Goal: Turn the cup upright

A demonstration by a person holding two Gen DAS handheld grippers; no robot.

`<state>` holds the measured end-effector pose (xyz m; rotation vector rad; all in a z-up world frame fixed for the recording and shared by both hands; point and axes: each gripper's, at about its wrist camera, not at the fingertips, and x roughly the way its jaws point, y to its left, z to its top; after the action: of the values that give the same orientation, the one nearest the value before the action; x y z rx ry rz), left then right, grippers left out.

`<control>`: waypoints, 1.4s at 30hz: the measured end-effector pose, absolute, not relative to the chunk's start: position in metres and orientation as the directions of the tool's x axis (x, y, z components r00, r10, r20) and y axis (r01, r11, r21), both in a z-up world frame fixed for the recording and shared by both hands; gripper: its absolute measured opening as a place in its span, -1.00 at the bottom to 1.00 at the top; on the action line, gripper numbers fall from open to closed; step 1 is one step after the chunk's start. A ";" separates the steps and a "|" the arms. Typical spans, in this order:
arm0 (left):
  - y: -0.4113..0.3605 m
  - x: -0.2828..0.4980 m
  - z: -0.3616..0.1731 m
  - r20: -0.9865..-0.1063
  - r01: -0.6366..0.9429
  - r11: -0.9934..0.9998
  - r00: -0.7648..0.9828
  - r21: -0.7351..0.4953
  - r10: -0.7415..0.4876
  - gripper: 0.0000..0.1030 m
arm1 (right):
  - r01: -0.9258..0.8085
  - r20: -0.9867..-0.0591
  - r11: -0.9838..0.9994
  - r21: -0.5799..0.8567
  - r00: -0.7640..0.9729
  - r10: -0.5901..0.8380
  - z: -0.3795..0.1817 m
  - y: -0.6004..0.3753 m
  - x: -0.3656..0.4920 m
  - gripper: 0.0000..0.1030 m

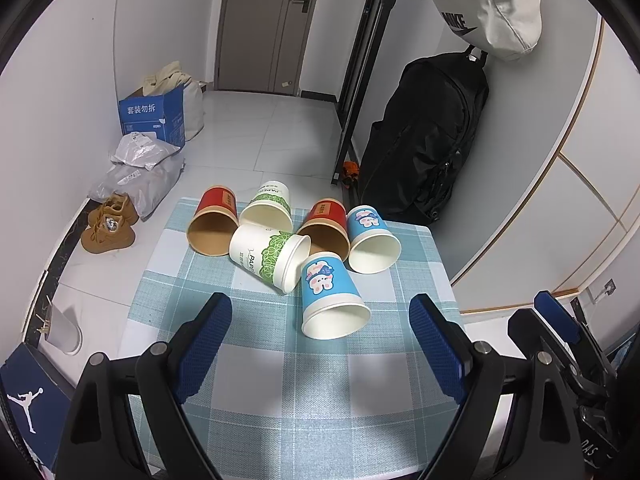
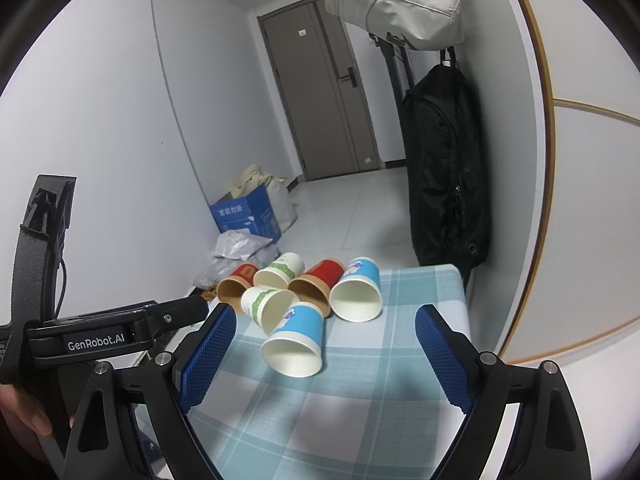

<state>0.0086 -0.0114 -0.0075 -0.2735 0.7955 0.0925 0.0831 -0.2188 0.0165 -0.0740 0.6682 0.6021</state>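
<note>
1. A small table covered with a blue-and-white checked cloth (image 1: 280, 380) stands in a white-walled room with a pale tiled floor.
2. Six paper cups lie on their sides in a tight cluster at the far end of the table, all mouths facing roughly toward the cameras.
3. Nearest is a blue paper cup printed with a cartoon rabbit (image 1: 330, 300), lying alone at the front of the cluster with its white mouth open to the viewer.
4. Just behind it to the left lies a white paper cup with a green leaf band (image 1: 268, 258), its rim touching the blue cup's base.
5. A second blue rabbit cup (image 1: 370, 240) lies to the right, beside a red paper cup with a brown interior (image 1: 326, 226).
6. At the back are another red cup (image 1: 212, 220) on the left and a second white-and-green cup (image 1: 268, 206) in the middle.
7. The left gripper (image 1: 320, 344) hovers above the near part of the cloth, its blue-padded fingers spread wide and holding nothing; the nearest blue cup sits just beyond the gap between them.
8. The right gripper (image 2: 320, 356) is likewise spread wide with nothing held, the same blue cup (image 2: 296, 340) framed between its fingers.
9. A black backpack (image 1: 424, 140) hangs on the right wall beneath a cream-coloured bag (image 1: 488, 4).
10. On the floor to the left sit a blue cardboard box (image 1: 154, 114), grey plastic parcels (image 1: 140, 172) and tan boots (image 1: 110, 224).
</note>
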 end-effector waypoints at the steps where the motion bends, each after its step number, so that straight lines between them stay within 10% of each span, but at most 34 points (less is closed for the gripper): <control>1: -0.011 0.008 -0.007 -0.715 -0.184 0.961 0.698 -0.208 -0.021 0.70 | -0.547 -0.603 0.828 0.123 0.622 0.500 0.016 -0.219 0.083 0.78; 42: -0.008 0.101 -0.084 -0.878 -0.270 0.906 0.441 -0.327 -0.186 0.69 | -0.496 -0.695 0.857 0.142 0.566 0.443 -0.004 -0.224 0.123 0.78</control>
<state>0.1010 -0.0079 -0.0844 -0.4592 1.1238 0.0543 0.1229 -0.2241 -0.0040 -0.0717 0.7962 0.5521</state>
